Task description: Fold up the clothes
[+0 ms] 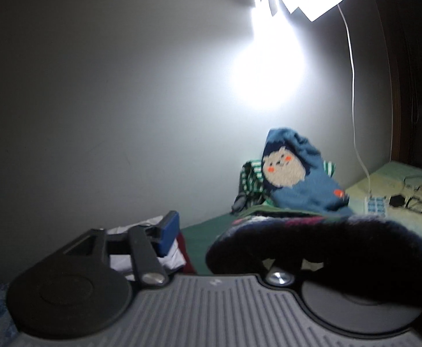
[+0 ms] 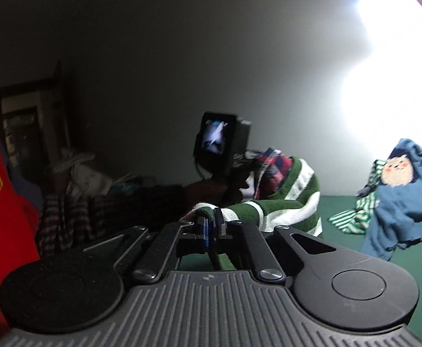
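right gripper (image 2: 211, 227) points nearly level, clamped on the striped sweater (image 2: 286, 211). left gripper (image 1: 239, 231) jaws apart, fabric draped over one side. no legible writing.

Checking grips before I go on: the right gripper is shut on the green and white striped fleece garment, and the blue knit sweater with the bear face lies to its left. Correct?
Not quite. The right gripper is indeed shut on the green and white striped fleece garment, but the blue knit sweater with the bear face lies to its right, not its left, as the right wrist view shows.
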`<move>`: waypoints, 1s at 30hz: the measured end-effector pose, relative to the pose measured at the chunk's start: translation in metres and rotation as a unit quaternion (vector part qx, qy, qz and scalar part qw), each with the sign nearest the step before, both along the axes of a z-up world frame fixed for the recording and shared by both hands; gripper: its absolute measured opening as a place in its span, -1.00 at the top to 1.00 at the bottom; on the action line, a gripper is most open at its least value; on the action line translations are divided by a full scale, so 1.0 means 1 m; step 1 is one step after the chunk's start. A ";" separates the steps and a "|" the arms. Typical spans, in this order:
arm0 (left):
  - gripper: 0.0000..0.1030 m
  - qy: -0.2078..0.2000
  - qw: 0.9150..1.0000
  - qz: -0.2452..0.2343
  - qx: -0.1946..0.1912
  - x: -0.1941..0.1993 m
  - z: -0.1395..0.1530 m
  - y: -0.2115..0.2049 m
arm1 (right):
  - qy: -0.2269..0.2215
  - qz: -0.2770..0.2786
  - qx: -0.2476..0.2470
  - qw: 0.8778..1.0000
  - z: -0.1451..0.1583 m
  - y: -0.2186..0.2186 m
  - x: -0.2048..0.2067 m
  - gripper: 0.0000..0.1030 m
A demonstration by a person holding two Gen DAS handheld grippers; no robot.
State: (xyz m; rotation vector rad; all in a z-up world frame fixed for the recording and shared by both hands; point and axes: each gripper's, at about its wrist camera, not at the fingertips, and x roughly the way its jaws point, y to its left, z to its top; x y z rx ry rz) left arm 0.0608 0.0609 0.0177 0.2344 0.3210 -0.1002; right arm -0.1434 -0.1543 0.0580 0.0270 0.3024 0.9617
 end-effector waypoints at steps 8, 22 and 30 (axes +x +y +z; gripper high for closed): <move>-0.51 0.120 0.987 0.036 0.098 -0.029 -0.067 0.074 | 0.027 0.112 -0.132 0.985 -0.066 0.084 0.009 0.93; -0.80 0.196 0.955 0.157 0.156 -0.096 -0.114 0.105 | 0.062 0.274 -0.267 0.922 -0.057 0.057 0.051 0.49; -0.79 0.201 0.946 0.194 0.164 -0.113 -0.107 0.094 | 0.100 0.040 -0.096 0.990 -0.037 0.011 0.178 -0.24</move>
